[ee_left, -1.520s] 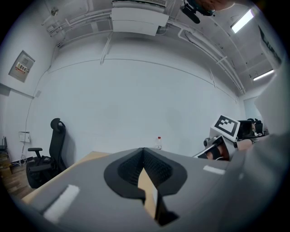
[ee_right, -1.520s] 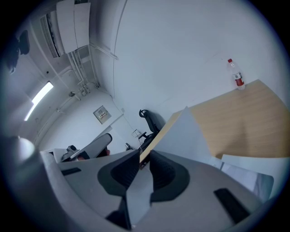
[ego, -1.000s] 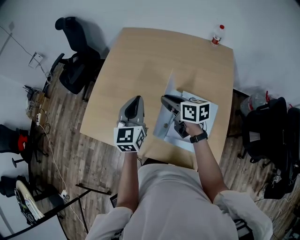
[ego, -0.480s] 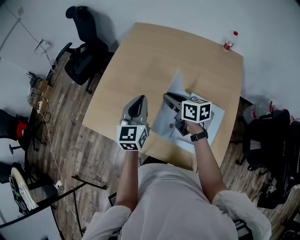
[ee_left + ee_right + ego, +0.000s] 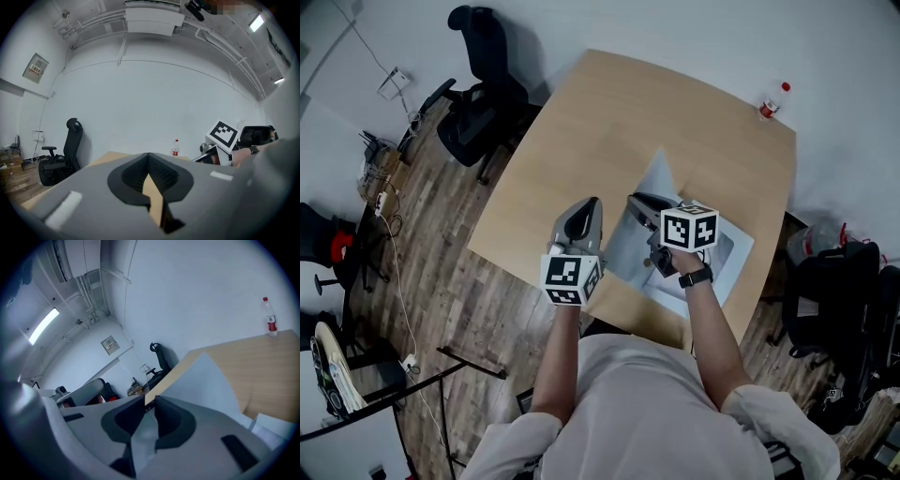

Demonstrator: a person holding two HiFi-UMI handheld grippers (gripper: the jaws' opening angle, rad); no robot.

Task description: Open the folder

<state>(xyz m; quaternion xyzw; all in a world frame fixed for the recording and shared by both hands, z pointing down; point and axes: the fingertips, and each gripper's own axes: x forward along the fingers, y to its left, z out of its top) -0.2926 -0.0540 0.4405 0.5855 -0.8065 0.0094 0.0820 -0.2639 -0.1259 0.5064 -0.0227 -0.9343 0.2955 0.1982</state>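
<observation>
Folder (image 5: pixel 660 178) lies by the table's (image 5: pixel 609 112) near right edge, cover tilted up. Right gripper (image 5: pixel 636 201) is clamped on that cover, angled slightly down. Left gripper (image 5: pixel 591 206) hangs just beside, level, jaws together, empty. We note a bottle (image 5: pixel 773 99) at the far right corner and a chair (image 5: pixel 483 112) off the left edge.

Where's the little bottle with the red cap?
In the head view, the bottle stands alone at the far right corner of the table, well beyond the folder.
</observation>
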